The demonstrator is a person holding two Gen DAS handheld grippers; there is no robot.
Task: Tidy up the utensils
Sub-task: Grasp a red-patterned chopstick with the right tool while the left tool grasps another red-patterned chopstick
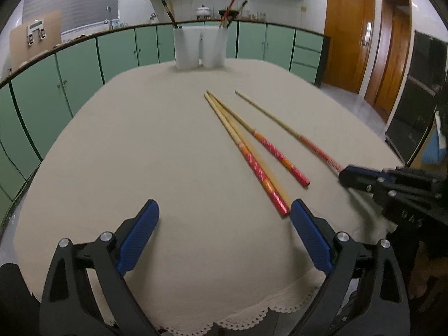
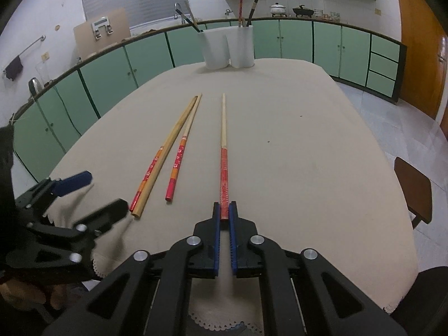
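Observation:
Several long chopsticks with red patterned handles lie on the beige tablecloth. My right gripper (image 2: 224, 210) is shut on the red end of the single chopstick (image 2: 223, 140), which points away toward the holder; in the left wrist view this gripper (image 1: 345, 174) holds that chopstick (image 1: 280, 123) at the right. My left gripper (image 1: 224, 212) is open and empty, its right finger (image 1: 305, 224) beside the near ends of the crossed chopsticks (image 1: 252, 159). These lie left of the held one (image 2: 168, 156). A white two-cup holder (image 1: 199, 46) (image 2: 226, 46) stands at the far edge with a few utensils in it.
The table's near edge has lace trim (image 1: 252, 316). Green cabinets (image 1: 84, 64) run along the back and left. A wooden stool (image 2: 414, 193) stands right of the table. Wooden doors (image 1: 347, 33) are at the far right.

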